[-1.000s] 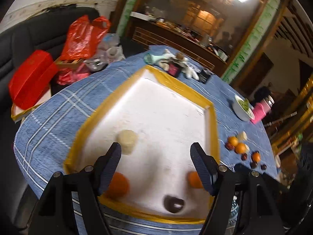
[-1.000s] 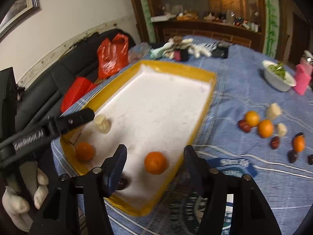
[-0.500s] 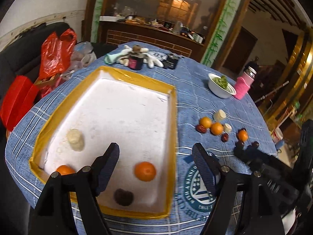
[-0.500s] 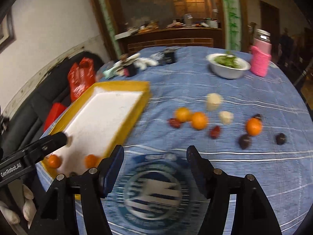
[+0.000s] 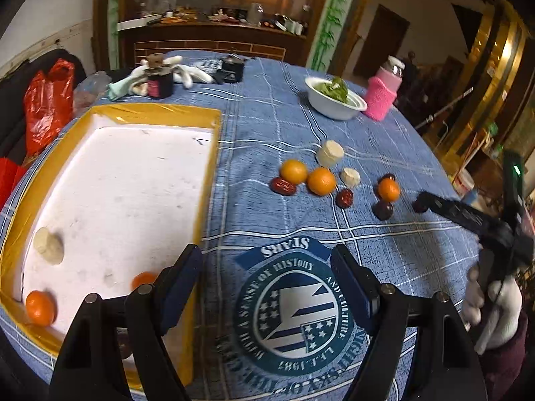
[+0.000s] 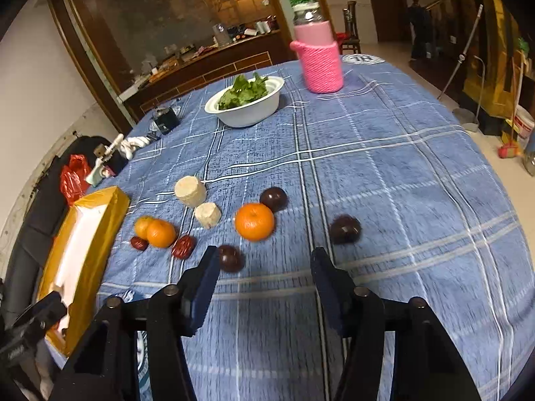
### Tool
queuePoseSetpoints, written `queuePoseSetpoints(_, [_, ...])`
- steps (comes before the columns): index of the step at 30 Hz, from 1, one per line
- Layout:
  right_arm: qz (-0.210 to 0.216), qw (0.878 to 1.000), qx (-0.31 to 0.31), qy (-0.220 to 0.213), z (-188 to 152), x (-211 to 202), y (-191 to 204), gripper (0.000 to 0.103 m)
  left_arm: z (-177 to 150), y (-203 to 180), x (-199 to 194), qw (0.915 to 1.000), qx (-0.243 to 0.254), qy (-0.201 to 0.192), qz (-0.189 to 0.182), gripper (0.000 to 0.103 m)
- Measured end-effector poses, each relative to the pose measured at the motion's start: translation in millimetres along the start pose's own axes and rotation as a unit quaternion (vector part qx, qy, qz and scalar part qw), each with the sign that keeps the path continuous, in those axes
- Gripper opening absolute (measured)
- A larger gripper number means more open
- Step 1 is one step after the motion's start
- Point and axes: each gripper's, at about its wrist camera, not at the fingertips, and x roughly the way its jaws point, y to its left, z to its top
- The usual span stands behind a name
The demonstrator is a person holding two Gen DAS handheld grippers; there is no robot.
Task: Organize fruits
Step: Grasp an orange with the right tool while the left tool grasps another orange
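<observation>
loose fruits lay clustered on the blue plaid tablecloth: an orange in the middle, two more oranges side by side nearer the tray, red dates just beside them, dark round fruits on the outer edge, and two pale cylindrical pieces behind. the yellow-rimmed white tray sat well apart to the left, already holding two oranges, a pale piece and a dark fruit partly hidden behind a finger. the right gripper hovered over the cloth just short of the cluster, fingers spread wide and holding nothing, one dark fruit beside its left finger. the left gripper hung over the tray's near corner and a round printed emblem, likewise wide open and empty. a white bowl of greens and a pink knit-covered bottle stood at the far side of the table, with a red plastic bag off its edge.
</observation>
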Motion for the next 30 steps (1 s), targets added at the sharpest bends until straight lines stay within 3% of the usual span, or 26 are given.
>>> queuePoseSetpoints(5, [-0.019,0.999,0.014,0.023,17.0,46.9,-0.6,0.060,18.5,-17.5,13.8,0.9994,0.029,-0.008,0.017,0.078])
queuePoseSetpoints(9, [0.010,1.000,0.012,0.025,20.3,66.3,-2.2,0.059,41.5,-32.6,38.5,0.9980,0.055,-0.013,0.028,0.078])
queuePoseSetpoints(10, [0.018,0.999,0.010,0.026,19.3,67.9,-3.0,0.056,45.6,-35.7,46.1,0.9977,0.060,-0.010,0.029,0.078])
queuePoseSetpoints(12, [0.048,0.998,0.005,0.029,17.3,69.3,-2.2,0.038,51.9,-41.1,61.6,0.9972,0.067,0.000,0.033,0.078])
queuePoseSetpoints(14, [0.040,0.999,-0.016,0.023,15.1,68.1,5.8,0.038,56.1,-48.4,73.3,0.9969,0.074,0.008,0.023,0.078])
queuePoseSetpoints(16, [0.025,0.999,-0.035,0.018,12.6,66.7,12.9,0.038,57.5,-59.9,82.0,0.9955,0.094,0.004,0.009,0.073])
queuePoseSetpoints(20, [0.025,0.999,-0.033,0.020,12.7,66.5,12.3,0.038,60.2,-76.1,111.7,0.9917,0.127,0.021,0.010,0.041])
queuePoseSetpoints(21, [0.027,0.999,-0.029,0.021,12.8,66.3,10.7,0.038,61.5,-78.0,119.2,0.9911,0.131,0.021,0.011,0.039])
queuePoseSetpoints(25, [0.027,0.999,-0.026,0.023,13.2,66.2,10.7,0.039,64.9,-90.4,124.7,0.9866,0.162,-0.003,0.021,0.041])
queuePoseSetpoints(27, [0.026,0.999,-0.027,0.023,13.6,68.1,13.3,0.039,63.1,-95.8,127.2,0.9835,0.178,-0.008,0.033,0.065])
queuePoseSetpoints(30, [0.027,0.999,-0.024,0.024,13.2,67.4,12.3,0.039,54.9,-100.7,131.3,0.9763,0.206,-0.018,0.065,0.075])
